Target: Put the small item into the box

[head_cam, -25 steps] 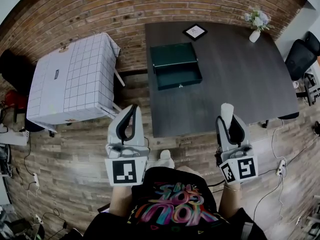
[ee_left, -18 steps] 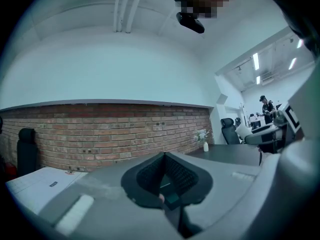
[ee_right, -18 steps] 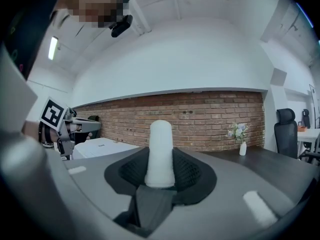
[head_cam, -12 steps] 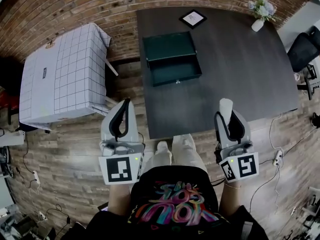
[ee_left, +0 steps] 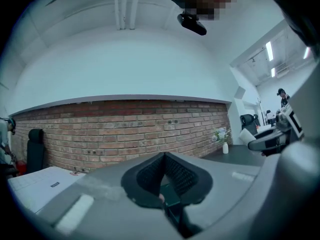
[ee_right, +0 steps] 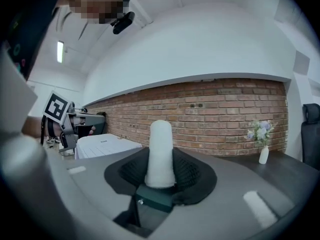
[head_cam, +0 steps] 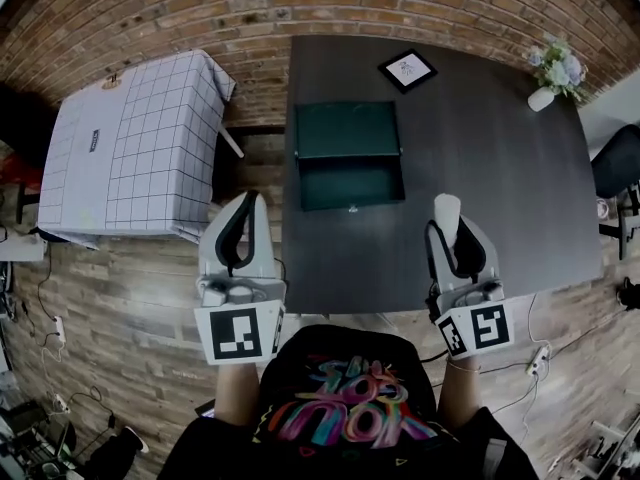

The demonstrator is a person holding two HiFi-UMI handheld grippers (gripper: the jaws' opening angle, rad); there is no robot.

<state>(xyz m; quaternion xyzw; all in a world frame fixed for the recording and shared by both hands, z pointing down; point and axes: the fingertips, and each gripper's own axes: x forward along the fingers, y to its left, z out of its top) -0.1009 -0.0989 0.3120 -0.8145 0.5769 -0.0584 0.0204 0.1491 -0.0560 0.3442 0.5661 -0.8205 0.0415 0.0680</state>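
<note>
You are gripping the small white round-topped cylinder [ee_right: 161,139] in your right tool [head_cam: 455,250]. Its dark ribbed pads are pressing on the lower part of the cylinder from both sides, and most of its length is standing out past the tips. That puts the task's thing in the air at your right, above the near edge of the dark grey worktop [head_cam: 490,148] and well apart from the dark green box with its lid laid open [head_cam: 352,205]. The box is lying ahead of you and a little to the left, with its tray side nearer you.

Your left tool [head_cam: 240,233] is hanging closed, pads meeting with nothing between them, over the wooden floor just off the worktop's near left corner.

Judging by its matte, slightly fuzzy surface, the cylinder is probably light and perhaps a little soft, more like foam or felt than hard plastic, though the material cannot be told for certain. A surface like that is unlikely to slip against the ribbed pads. The round section is the greater concern, as it may roll or pivot between flat pads when held this low. It looks neither fragile nor heavy, so gentle pressure should be enough, and squeezing harder would only dent it if it is soft. Where you are holding it now seems sound: low on the body, square across its width, leaving the free end clear to go into the tray first.
</note>
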